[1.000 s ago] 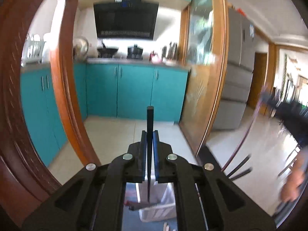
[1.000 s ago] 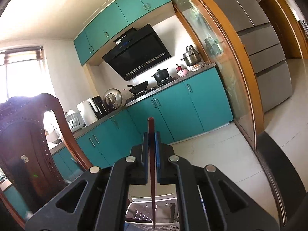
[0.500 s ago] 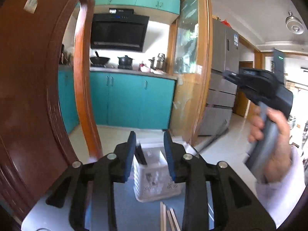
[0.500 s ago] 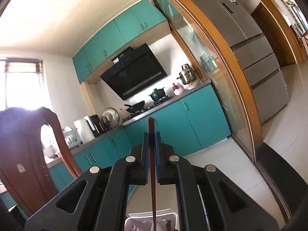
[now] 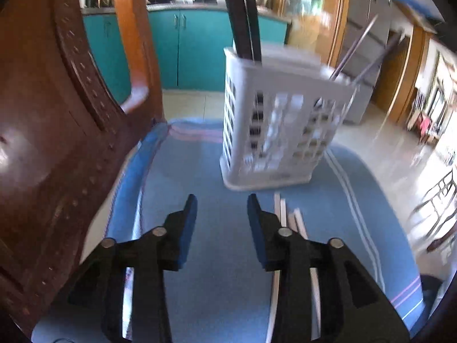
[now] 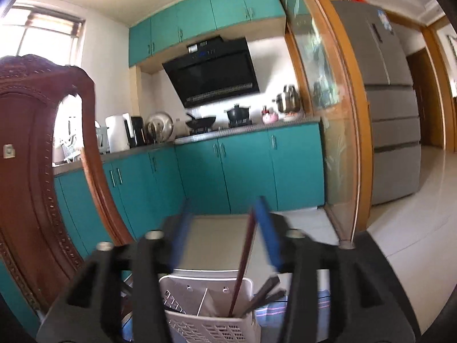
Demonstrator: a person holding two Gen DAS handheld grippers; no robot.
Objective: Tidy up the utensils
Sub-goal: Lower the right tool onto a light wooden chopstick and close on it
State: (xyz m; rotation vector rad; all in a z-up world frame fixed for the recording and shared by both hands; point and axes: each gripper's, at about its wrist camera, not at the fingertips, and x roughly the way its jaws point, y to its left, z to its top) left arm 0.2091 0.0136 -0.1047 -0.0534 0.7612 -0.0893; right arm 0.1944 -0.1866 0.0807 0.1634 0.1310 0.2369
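Note:
A white slotted utensil caddy (image 5: 282,120) stands on a blue cloth (image 5: 217,154). Black chopsticks (image 5: 242,14) rise from its left compartment, and thin ones (image 5: 354,48) lean out to the right. My left gripper (image 5: 222,203) hovers low over the cloth in front of the caddy, its jaws opening with nothing between them. Pale chopsticks (image 5: 281,208) lie on the cloth just right of its right finger. My right gripper (image 6: 223,201) is above the caddy (image 6: 205,314) with its jaws opening. A red-brown chopstick (image 6: 242,265) stands loose between them, its lower end in the caddy.
A carved dark wooden chair back (image 5: 57,114) crowds the left side close to the cloth. Teal kitchen cabinets (image 6: 245,171), a glass partition (image 6: 328,114) and a grey fridge (image 6: 391,114) stand beyond. More black chopsticks (image 6: 265,291) lean in the caddy's right compartment.
The left gripper let go of the black chopstick, opened and dropped toward the cloth. The right gripper opened and the red-brown chopstick slid down into the caddy.

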